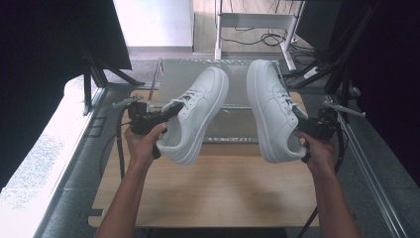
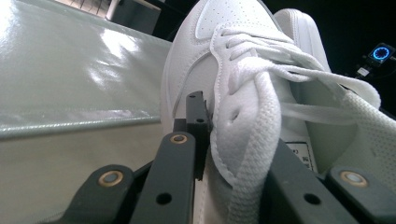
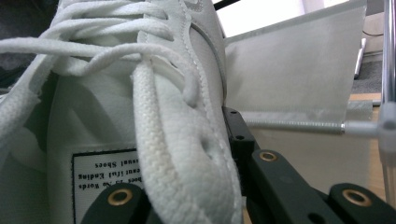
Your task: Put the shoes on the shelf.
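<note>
Two white leather lace-up sneakers hang in the air above the wooden desk (image 1: 218,188), side by side and apart, toes pointing to the far side. The left tongs (image 1: 171,111) are clamped on the laced upper edge of the left sneaker (image 1: 195,116); in the left gripper view one black jaw sits outside the eyelet flap and the other inside the shoe. The right tongs (image 1: 302,121) are clamped the same way on the right sneaker (image 1: 272,106). A pale shiny tray (image 1: 173,74) lies on the far part of the desk.
</note>
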{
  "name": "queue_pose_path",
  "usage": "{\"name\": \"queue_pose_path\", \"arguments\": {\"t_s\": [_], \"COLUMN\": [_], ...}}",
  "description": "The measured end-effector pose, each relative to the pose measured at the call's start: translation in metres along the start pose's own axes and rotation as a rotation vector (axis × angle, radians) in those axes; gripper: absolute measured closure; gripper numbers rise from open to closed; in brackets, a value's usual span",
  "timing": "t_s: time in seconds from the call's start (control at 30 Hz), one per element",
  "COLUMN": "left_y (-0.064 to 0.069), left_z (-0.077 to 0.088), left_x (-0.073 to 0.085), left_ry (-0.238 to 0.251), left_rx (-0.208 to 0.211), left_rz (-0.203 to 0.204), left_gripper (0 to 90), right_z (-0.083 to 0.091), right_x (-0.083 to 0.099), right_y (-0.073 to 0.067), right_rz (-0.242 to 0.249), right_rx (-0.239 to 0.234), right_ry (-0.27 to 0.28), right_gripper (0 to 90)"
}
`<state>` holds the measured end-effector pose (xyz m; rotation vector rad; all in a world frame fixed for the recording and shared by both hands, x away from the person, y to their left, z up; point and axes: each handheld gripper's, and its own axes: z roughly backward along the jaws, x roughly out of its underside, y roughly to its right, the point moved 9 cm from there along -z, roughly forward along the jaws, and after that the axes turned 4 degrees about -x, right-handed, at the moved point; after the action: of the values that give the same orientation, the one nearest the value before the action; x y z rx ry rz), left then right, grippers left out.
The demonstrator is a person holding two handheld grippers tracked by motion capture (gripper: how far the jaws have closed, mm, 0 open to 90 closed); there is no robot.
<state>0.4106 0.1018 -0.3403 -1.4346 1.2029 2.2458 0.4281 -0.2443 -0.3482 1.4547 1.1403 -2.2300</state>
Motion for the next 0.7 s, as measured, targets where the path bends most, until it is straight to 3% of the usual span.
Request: {"name": "queue_pose_path", "arguments": {"t_s": [0.27,0.53,0.7], "left_y": [-0.004,-0.008,-0.01], "left_z": [-0.008,-0.017,-0.022], "left_x": [-0.014,-0.031,-0.043], "left_ry": [0.003,0.004,0.008], "left_rx": [-0.016,-0.015,-0.034], "left_rz": [-0.003,0.022,0.016], "left_gripper": [83.8,83.9,83.8], "right_z": [-0.008,-0.015,-0.021], "right_x": [-0.018,-0.035,-0.045], "right_y": [-0.001,0.002,0.006], "right_rz": [0.004,-0.022,-0.015], "right_rx": [0.008,0.027,0.058], "right_ry": [0.002,-0.01,-0.029], "right_gripper": [86.6,86.6,86.6]}}
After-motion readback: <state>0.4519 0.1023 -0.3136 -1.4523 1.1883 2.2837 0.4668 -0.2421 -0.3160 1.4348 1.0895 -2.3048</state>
